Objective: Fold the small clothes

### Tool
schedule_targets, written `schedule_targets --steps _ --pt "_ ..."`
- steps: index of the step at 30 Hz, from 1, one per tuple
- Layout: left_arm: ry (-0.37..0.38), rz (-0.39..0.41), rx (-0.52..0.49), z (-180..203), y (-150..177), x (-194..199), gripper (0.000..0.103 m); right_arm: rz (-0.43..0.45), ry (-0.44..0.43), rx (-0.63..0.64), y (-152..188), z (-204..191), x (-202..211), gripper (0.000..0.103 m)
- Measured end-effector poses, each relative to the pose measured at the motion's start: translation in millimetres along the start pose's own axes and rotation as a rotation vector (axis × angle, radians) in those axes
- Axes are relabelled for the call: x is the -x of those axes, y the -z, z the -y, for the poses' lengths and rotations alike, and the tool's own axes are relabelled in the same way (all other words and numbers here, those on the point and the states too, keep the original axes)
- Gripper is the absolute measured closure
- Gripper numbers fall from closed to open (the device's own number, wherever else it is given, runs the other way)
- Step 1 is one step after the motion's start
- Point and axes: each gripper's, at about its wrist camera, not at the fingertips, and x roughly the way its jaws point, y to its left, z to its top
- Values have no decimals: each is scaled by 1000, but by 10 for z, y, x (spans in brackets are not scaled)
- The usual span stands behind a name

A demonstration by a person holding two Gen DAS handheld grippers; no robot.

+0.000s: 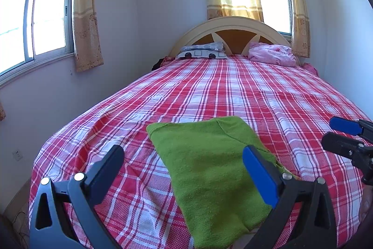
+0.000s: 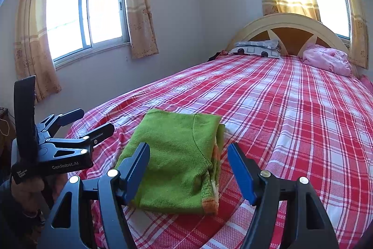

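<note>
A green knitted garment [image 1: 209,169] lies folded into a flat rectangle near the foot of the bed; it also shows in the right wrist view [image 2: 177,162], with an orange and white hem at its right edge. My left gripper [image 1: 184,155] is open and empty, held above the garment's near end. My right gripper [image 2: 188,153] is open and empty, just in front of the garment. The right gripper also shows at the right edge of the left wrist view [image 1: 338,134]. The left gripper shows at the left of the right wrist view [image 2: 95,120].
The bed has a red and white plaid sheet [image 1: 233,95]. A patterned pillow [image 1: 202,51] and a pink bundle [image 1: 270,54] lie at the arched headboard [image 1: 230,25]. Windows with beige curtains are on the left wall and behind the bed.
</note>
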Motion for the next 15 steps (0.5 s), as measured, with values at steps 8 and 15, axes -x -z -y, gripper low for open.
schedule_targets --steps 8,15 --pt "1 0 1 -5 -4 1 0 5 1 -4 -9 2 7 33" --pt "0 -1 0 -3 -6 4 0 4 0 -6 -6 5 8 33"
